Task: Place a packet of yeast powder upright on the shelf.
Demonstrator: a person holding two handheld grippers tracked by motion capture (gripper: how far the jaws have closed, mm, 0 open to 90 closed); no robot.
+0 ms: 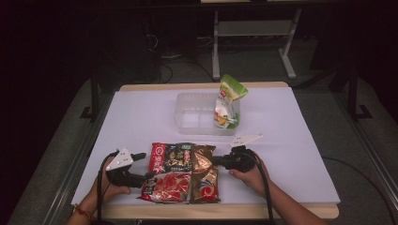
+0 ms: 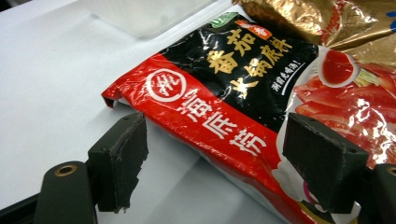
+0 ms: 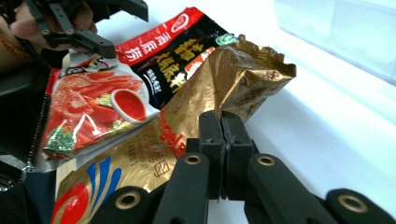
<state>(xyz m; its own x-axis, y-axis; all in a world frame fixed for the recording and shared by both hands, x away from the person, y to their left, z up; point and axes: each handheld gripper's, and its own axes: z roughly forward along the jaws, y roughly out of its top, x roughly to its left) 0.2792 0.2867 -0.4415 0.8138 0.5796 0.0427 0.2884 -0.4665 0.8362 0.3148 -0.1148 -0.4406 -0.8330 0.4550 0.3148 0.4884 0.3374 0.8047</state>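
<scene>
Pinching the edge of the gold packet (image 3: 187,135), the right gripper (image 3: 222,123) has its jaws pressed together with the foil caught between the pads; in the high view it sits at the packet's right side near the top corner (image 1: 213,161). Gold packet lies flat at the near edge of the table (image 1: 291,140), overlapping the red-and-black packet (image 2: 224,93) beside it. Left gripper (image 2: 215,154) jaws stand wide apart, straddling the red packet's lower edge, pads not pressing on it. Clear plastic bin (image 1: 187,112) sits farther back, well apart from both packets, with one green-and-white pouch (image 1: 227,105) standing in its right end.

Progress, as a judgement: looks like packing pouches into the bin. One pouch in, two left on the table. Gold one is gripped but not lifted yet; it needs lifting and carrying to the bin. Red packet untouched, comes after. Roughly a third done.
</scene>
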